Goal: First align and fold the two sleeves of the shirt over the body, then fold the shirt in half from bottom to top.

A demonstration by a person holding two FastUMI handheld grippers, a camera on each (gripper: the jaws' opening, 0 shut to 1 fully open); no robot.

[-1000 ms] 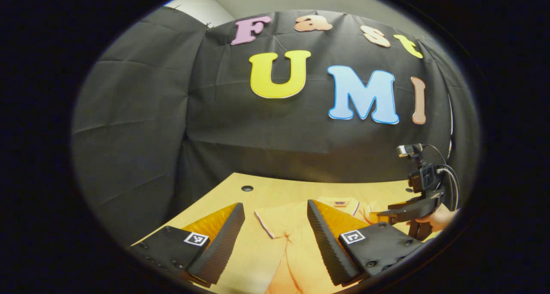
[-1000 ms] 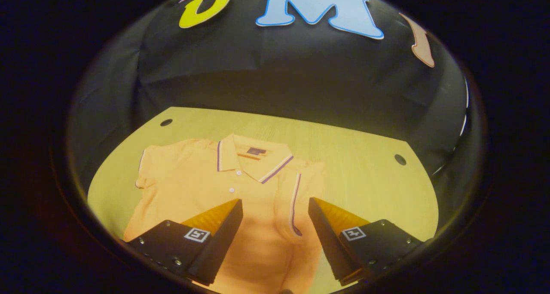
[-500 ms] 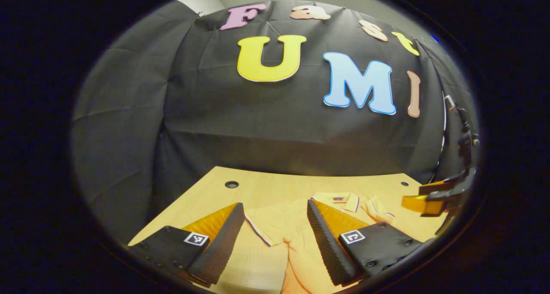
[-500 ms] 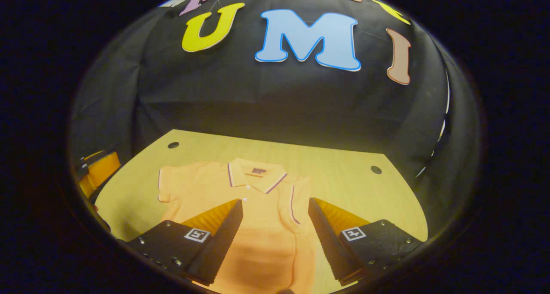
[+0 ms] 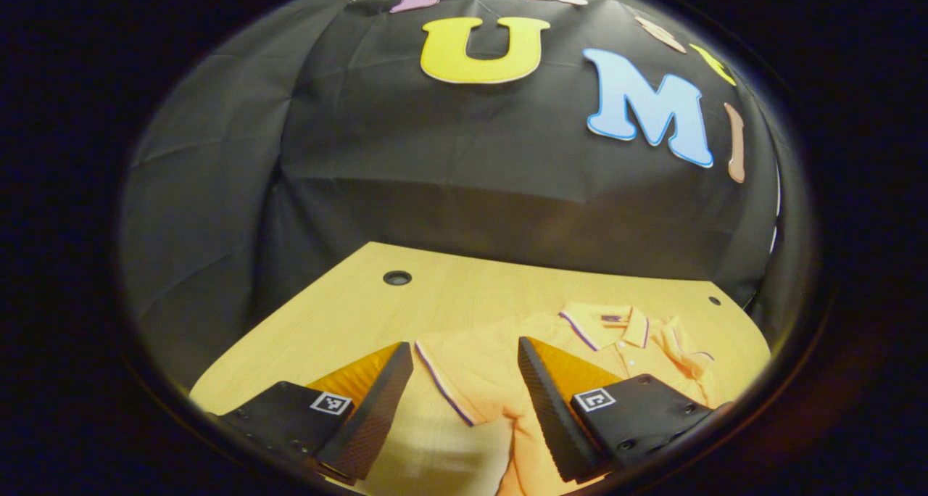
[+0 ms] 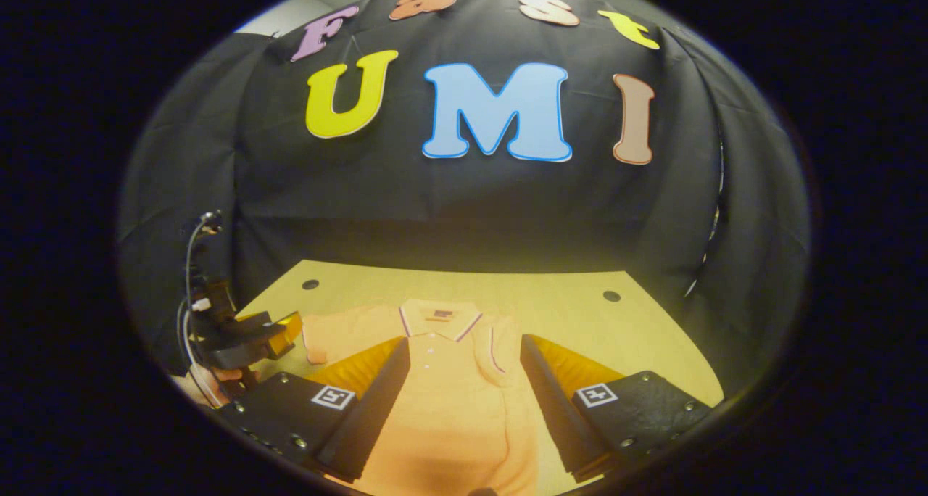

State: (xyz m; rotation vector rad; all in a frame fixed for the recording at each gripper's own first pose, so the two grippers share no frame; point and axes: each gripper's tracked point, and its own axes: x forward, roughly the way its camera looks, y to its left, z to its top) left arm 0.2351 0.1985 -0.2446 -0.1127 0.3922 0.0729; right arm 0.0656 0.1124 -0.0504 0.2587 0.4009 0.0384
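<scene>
We see the orange polo shirt [image 6: 442,380] lying flat on the wooden worktop [image 6: 580,315], collar toward the black cloth wall [image 6: 471,206], one sleeve [image 6: 500,347] folded over the body. Left tongs [image 5: 464,394] and right tongs [image 6: 464,387] are released, above the shirt.

we are in a recording booth, more a lab setup than a home. black cloth [image 6: 471,206] hangs creased as a wall behind and beside a pale wooden table [image 6: 565,315], with a plain light wall [image 6: 279,19] showing above its edge. the table has 2 round cable holes [image 6: 611,296], as an office desk does. the light is warm and falls mostly on the tabletop.
</scene>
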